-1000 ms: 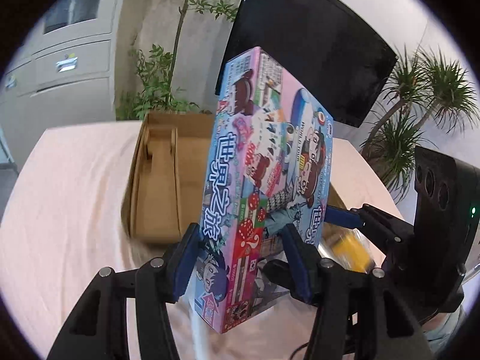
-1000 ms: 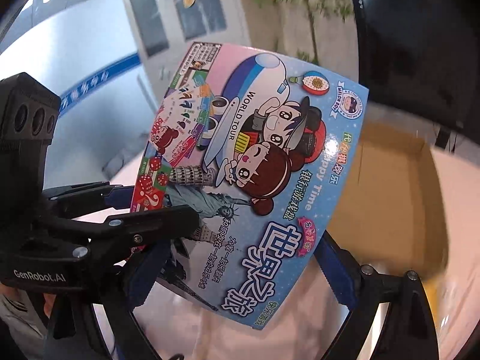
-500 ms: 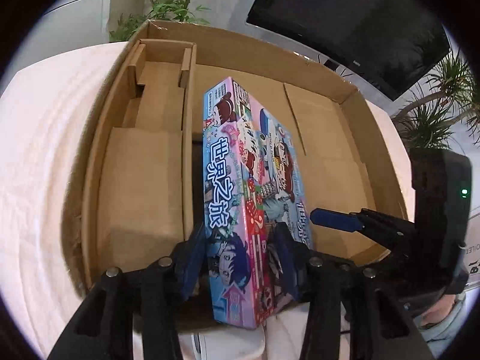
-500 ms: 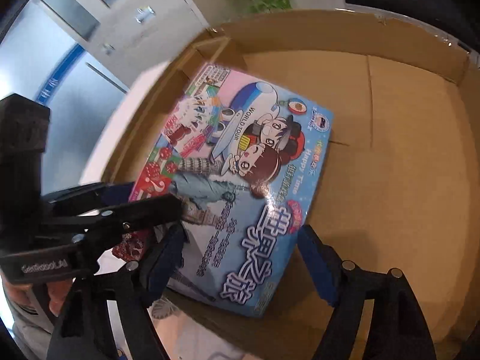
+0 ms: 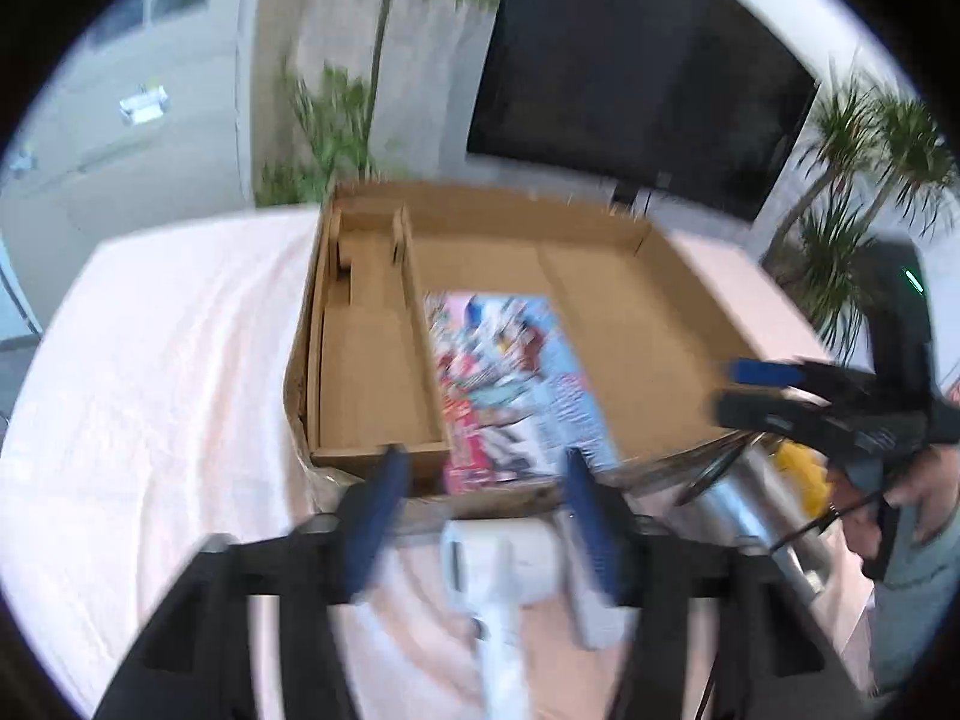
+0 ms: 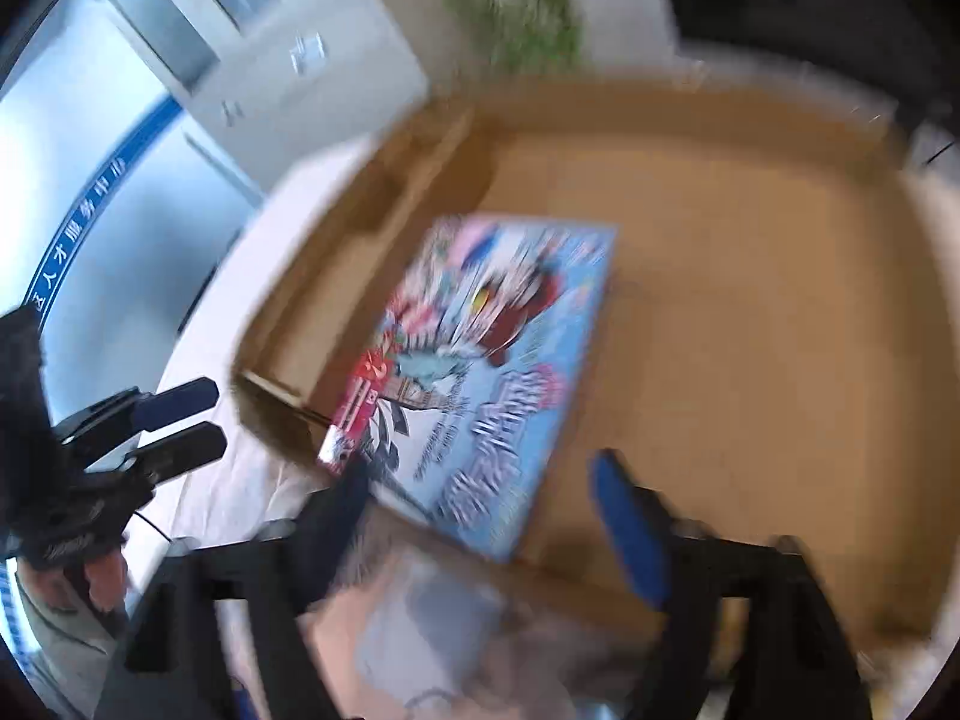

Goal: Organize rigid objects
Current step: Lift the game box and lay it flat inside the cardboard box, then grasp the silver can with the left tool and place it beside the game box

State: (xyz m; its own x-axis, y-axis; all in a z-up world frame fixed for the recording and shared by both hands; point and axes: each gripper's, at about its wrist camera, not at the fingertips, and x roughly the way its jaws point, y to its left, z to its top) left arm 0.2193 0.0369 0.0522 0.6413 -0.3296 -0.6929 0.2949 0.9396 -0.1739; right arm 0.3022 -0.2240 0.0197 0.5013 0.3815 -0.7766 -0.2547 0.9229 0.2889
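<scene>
L wrist view: game box point(image 5: 516, 384) lies flat in cardboard tray point(image 5: 630, 324), frame centre, by the divider. Left gripper point(image 5: 480, 516) jaws just opened wide, empty.
R wrist view: right gripper point(image 6: 486, 516) same, wide and empty. Release step; next: fetch another item.

A pale pink cloth point(image 5: 150, 372) covers the surface; on it sit an open cardboard tray point(image 5: 636, 324) and a white appliance point(image 5: 504, 558).
</scene>
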